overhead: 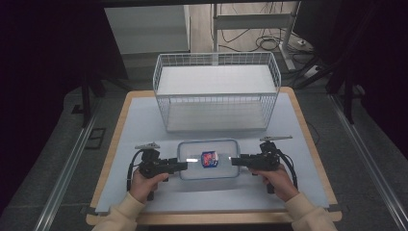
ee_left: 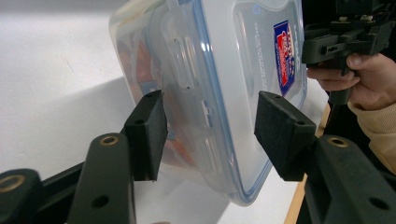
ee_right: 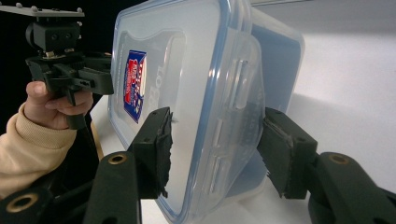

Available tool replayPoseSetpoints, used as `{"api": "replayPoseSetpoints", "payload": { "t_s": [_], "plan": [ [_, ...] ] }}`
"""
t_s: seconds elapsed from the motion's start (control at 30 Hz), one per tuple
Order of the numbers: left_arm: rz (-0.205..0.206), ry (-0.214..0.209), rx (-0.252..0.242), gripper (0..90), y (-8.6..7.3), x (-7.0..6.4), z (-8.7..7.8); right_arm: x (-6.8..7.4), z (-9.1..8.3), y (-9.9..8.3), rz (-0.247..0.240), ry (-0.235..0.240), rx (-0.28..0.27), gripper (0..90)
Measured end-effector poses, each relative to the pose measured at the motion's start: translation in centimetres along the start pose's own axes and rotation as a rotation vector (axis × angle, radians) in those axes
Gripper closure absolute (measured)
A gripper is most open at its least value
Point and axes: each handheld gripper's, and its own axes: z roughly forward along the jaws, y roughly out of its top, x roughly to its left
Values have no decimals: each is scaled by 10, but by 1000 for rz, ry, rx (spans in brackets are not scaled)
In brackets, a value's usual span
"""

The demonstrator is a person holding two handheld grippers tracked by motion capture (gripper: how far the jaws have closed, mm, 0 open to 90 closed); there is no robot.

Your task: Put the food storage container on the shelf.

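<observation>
A lidded plastic food container (overhead: pixel 208 165) sits on the table before a wire basket (overhead: pixel 216 91), left gripper (overhead: pixel 180 166) and right gripper (overhead: pixel 235 161) straddling its side latches, jaws wide.

Behind the lidded plastic container (overhead: pixel 208 165) the wire basket (overhead: pixel 216 91) stands near, blocking forward passage across the middle of the table (overhead: pixel 139 120). The left gripper (overhead: pixel 180 165) and right gripper (overhead: pixel 236 161) occupy both short ends of the container, jaws spread around its side latches. Bare table surface remains open on the near side and outboard of each hand.
</observation>
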Motion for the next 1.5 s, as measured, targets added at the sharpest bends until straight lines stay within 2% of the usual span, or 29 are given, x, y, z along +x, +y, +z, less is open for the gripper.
{"api": "replayPoseSetpoints", "payload": {
  "t_s": [0.2, 0.27, 0.47, 0.63, 0.9, 1.5],
  "plan": [
    [10, 10, -14, 467, -3, -4, -2, 3, -2, -2, -4, -6, 0, 483],
    [42, 28, -8, 467, -4, -8, -3, 4, -3, -4, 4, -3, -11, 493],
    [64, 62, -13, 462, -5, -15, -2, 9, -6, -8, 4, -15, -26, 501],
    [84, 81, -18, 464, -5, -16, -3, 12, -6, -9, -34, -31, -39, 503],
    [96, 92, -21, 466, -4, -18, -2, 15, -7, -8, -56, -41, -56, 503],
    [105, 97, -65, 467, 7, -24, -7, 21, -12, -1, -91, -44, -90, 506]
  ]
}}
